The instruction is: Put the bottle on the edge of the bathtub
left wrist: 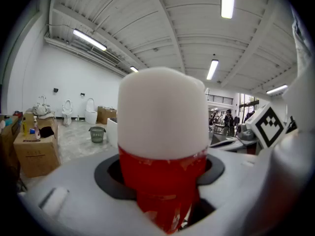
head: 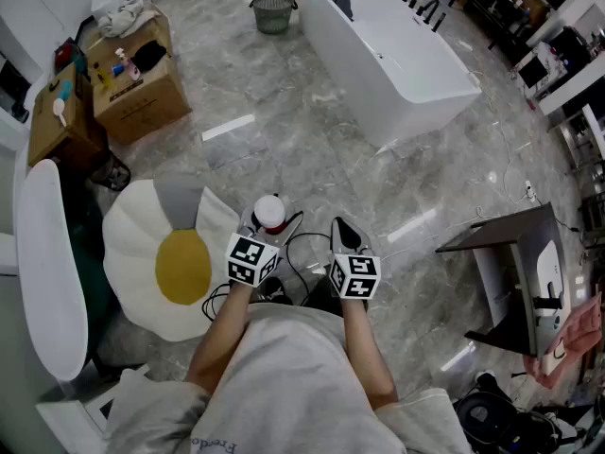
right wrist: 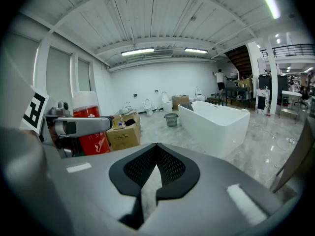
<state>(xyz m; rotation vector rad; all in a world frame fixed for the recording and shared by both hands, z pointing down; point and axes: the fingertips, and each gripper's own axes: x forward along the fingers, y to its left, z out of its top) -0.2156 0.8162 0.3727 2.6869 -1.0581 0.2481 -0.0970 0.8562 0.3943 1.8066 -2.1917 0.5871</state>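
Your left gripper [head: 268, 223] grips the white-capped red bottle [left wrist: 162, 151], right gripper [right wrist: 156, 154] closed; open marble floor [head: 284, 112] reaches the white bathtub [head: 364, 83].

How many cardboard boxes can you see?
3 boxes: one beyond the rug, one left of that, one far off by the toilets; others may be hidden.

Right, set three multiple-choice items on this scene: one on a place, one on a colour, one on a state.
1. Where is the bottle? A on a shelf; B between the left gripper's jaws; C in a sink.
2. What colour is the bottle's cap? A blue; B green; C white.
3. How do the right gripper's jaws stand? A shut, empty; B wide apart; C round the bottle.
Key: 1 B, the jaws flank its red body; 2 C, it shows white; 3 A, they meet with nothing between.
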